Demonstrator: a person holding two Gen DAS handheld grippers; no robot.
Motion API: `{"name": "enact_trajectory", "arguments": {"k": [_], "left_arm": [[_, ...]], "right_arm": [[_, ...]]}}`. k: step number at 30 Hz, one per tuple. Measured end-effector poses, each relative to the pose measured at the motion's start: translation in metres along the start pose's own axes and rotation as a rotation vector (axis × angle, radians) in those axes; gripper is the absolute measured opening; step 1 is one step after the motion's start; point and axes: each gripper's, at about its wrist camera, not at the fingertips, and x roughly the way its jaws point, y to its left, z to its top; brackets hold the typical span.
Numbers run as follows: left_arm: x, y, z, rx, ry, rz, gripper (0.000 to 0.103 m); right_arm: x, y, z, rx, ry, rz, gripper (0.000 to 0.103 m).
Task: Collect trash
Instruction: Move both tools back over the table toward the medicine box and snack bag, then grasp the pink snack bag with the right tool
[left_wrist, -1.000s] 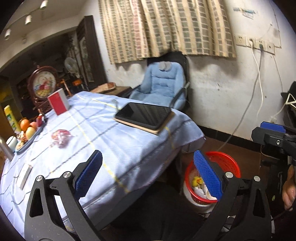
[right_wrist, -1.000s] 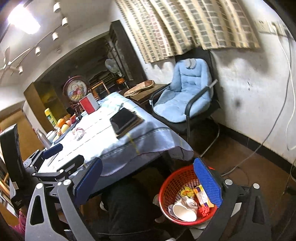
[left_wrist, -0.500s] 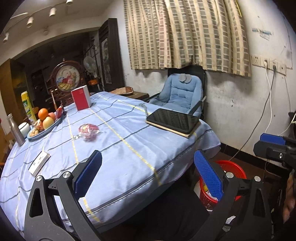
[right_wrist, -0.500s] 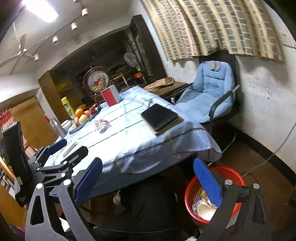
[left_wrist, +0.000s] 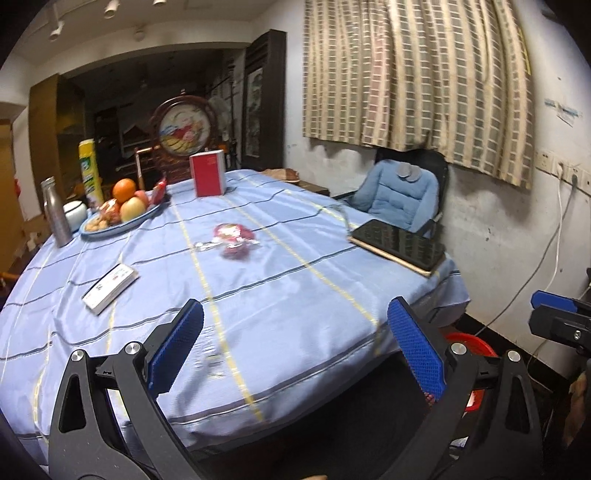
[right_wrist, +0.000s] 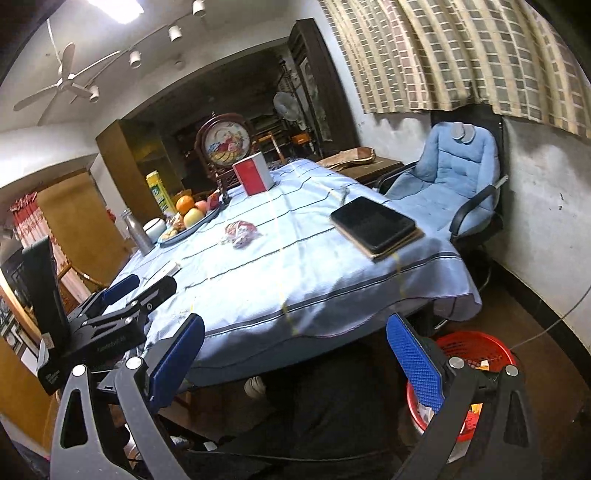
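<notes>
Both grippers — left (left_wrist: 295, 347), right (right_wrist: 295, 354) — spread wide, empty, off the tabletop's (left_wrist: 280, 295) near edge; wrapper (left_wrist: 233, 239) mid-tabletop — bin (right_wrist: 476, 354) on the floor.

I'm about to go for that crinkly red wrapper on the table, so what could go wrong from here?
The red wrapper lies mid-table, well beyond the open left gripper, so a long reach may drag the loose tablecloth. The tablet sits near the table edge and could slide off. The red basket stands on the floor, partly under the table, so a drop may miss.
</notes>
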Motion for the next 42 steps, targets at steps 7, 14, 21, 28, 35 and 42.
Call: {"name": "enact_trajectory", "arguments": {"k": [7,14,21,28,35,42], "left_arm": [[-0.002,0.075,-0.006,-0.05,0.034,0.143,0.096],[-0.005,0.183,0.024,-0.182,0.064,0.295,0.096],[-0.021,0.236,0.074,-0.242,-0.026,0.34,0.096],[0.057,0.243,0.054,-0.123,0.148,0.283,0.096],[0.127,0.281,0.016,-0.177,0.319,0.233,0.096],[0.159,0.295,-0.001,-0.216,0.423,0.232,0.096]], "right_arm": [[0.019,0.025,-0.005,-0.062,0.029,0.011,0.097],[0.053,0.04,0.008,-0.106,0.135,0.01,0.097],[0.057,0.093,0.075,-0.214,0.022,0.096,0.097],[0.121,0.127,0.108,-0.238,0.053,0.151,0.097],[0.19,0.129,0.111,-0.179,0.17,0.167,0.097],[0.241,0.134,0.112,-0.192,0.228,0.125,0.097]]}}
